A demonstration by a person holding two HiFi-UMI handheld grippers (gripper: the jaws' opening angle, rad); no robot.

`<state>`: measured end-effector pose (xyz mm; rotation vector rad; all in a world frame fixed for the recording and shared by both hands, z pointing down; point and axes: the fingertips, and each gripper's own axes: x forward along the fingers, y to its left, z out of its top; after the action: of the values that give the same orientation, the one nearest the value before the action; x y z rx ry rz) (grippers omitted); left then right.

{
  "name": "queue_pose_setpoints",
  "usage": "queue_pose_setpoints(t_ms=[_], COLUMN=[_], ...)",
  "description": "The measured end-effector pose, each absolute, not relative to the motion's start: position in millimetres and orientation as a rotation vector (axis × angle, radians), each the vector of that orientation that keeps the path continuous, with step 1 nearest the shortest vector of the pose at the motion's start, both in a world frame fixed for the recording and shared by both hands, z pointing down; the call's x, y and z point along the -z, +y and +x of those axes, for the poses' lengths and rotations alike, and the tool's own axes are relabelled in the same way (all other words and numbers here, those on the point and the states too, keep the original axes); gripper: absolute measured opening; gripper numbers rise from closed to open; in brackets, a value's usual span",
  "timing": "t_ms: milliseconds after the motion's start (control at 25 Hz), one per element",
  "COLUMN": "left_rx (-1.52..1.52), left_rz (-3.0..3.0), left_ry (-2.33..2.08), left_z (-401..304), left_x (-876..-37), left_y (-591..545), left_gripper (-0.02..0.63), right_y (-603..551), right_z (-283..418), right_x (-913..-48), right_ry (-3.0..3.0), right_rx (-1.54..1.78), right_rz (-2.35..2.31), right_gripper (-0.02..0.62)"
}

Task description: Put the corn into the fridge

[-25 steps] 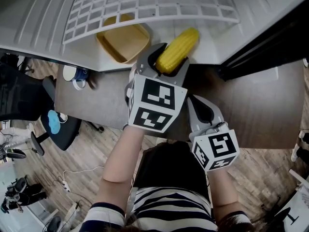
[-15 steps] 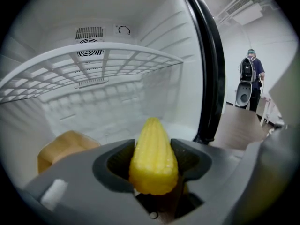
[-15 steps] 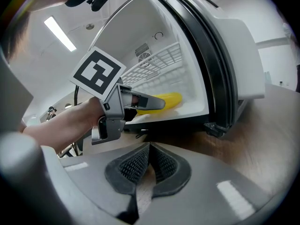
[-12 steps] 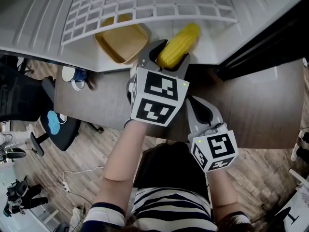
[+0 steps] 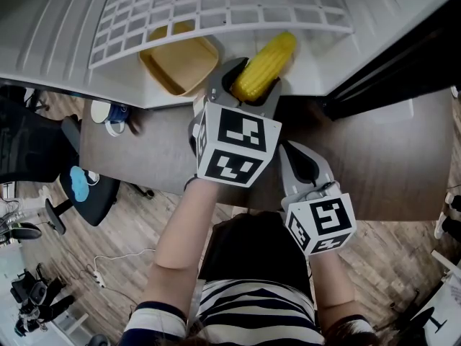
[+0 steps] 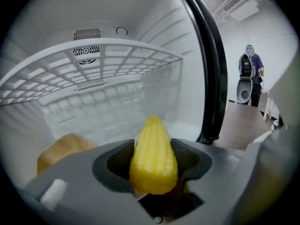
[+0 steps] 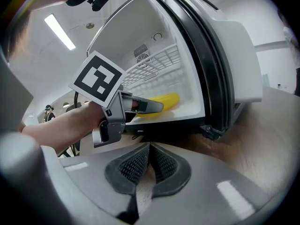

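A tan dish (image 5: pixel 180 62) is seen at the left of the floor of the fridge (image 5: pixel 65 42), under the fridge's white wire shelf (image 5: pixel 216 6). Further right, at the fridge's front edge, the left tongs (image 5: pixel 246 91) are reached in over the threshold, and their jaws are clamped on the corn (image 5: pixel 270 58). The cob is gripped at its thick end between the two dark pads (image 6: pixel 116 166), one on each side. Its blunt end is turned back toward the body of the tongs, and its tapered tip is pointed out past the jaw tips, deeper into the fridge. Most of its length is left free ahead of the jaws, inside the fridge and below the shelf; whether it touches the fridge floor cannot be told. The right tongs (image 5: pixel 301 157) are kept outside the fridge, before its open front and over a brown table (image 5: pixel 382 157). Their jaws are pressed together, and nothing is caught between them. At the right side of the fridge's opening a black door seal (image 6: pixel 213 78) is seen.
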<state>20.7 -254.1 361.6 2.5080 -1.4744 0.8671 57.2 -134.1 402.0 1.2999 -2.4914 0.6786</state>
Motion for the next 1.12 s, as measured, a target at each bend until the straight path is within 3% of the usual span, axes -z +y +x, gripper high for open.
queue_pose_setpoints(t_ms=[600,960,1120], left_rx=[-0.496,-0.158,-0.147], left_rz=[2.568,2.549,2.491], left_ry=[-1.454,-1.503,-1.537], left_z=[11.6,-27.0,-48.8], left_x=[-340.0,-310.3,-316.2], left_y=[-240.6,-209.9,-200.0], left_gripper=[0.000,0.000,0.000], right_y=[-135.6,-140.5,-148.4], right_z=[59.7,43.1,35.7], right_x=[-402.6,-396.0,-392.4], right_ry=[-2.468,-2.485,-2.497], right_rx=[-0.669,-0.634,-0.624], right_rz=[1.327,1.304,1.303], right_gripper=[-0.009,-0.009,-0.009])
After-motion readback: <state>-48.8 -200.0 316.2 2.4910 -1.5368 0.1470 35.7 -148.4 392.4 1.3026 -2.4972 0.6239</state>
